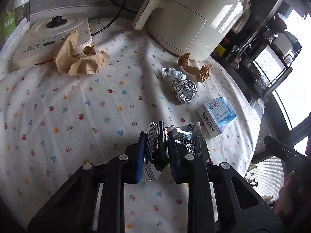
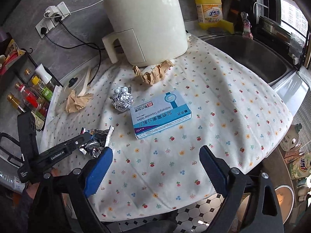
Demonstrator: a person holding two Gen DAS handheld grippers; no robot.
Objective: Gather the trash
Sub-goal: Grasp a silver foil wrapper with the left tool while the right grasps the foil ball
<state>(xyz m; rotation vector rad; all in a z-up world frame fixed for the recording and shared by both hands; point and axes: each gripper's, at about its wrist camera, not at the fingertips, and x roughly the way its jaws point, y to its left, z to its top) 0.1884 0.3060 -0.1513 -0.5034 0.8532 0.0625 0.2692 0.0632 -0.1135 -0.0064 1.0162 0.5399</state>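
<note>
My left gripper (image 1: 156, 136) is shut on a crumpled silver snack wrapper (image 1: 186, 134), which is pinched between the blue pads just above the floral cloth. In the right wrist view the same left gripper (image 2: 87, 135) holds the wrapper (image 2: 99, 137) at the table's left. My right gripper (image 2: 156, 167) stands open over the cloth's near edge with nothing between its fingers. A blue medicine box (image 2: 160, 112) lies ahead of it. A foil ball (image 2: 122, 102) and a pill blister (image 2: 121, 89) lie beyond. Crumpled brown paper (image 2: 153, 71) rests by the air fryer, and more brown paper (image 2: 77, 101) lies to the left.
A cream air fryer (image 2: 147, 19) stands at the back of the floral cloth (image 2: 223, 106). A flat white appliance (image 1: 52, 36) sits far left, with cables and wall sockets (image 2: 52, 17) behind it. Sauce bottles (image 2: 33, 97) crowd the left. A steel sink (image 2: 246, 52) and a yellow detergent bottle (image 2: 210, 9) are at the right.
</note>
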